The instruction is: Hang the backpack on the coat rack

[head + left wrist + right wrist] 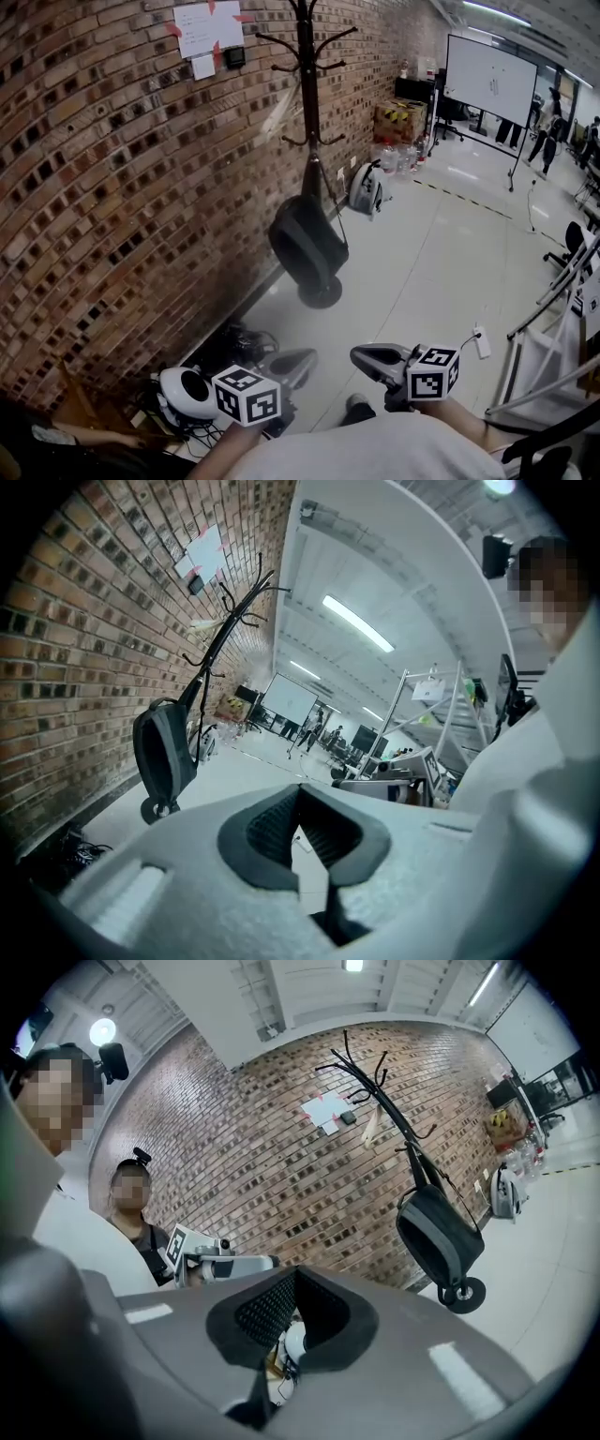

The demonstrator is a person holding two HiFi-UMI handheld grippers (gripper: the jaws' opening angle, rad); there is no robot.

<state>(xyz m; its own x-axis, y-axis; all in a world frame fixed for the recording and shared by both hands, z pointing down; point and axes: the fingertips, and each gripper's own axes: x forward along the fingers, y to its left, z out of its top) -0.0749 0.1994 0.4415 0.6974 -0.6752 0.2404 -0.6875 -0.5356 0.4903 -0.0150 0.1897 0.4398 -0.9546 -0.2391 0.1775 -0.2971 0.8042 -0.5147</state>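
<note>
The dark grey backpack (307, 242) hangs by its strap from the black coat rack (307, 84), which stands against the brick wall; the bag's bottom is just above the rack's round base (321, 294). Both grippers are low and near me, well short of the bag and apart from it. My left gripper (298, 361) is shut with nothing in it, and so is my right gripper (367, 356). In the left gripper view the backpack (161, 747) hangs at the left, beyond the closed jaws (300, 832). In the right gripper view it (437, 1232) hangs at the right.
A white round device and a tangle of cables (187, 392) lie by the wall at lower left. A grey-white appliance (366, 190) and cardboard boxes (400, 120) stand further along the wall. A whiteboard (489, 80) and a metal frame (553, 356) are on the right.
</note>
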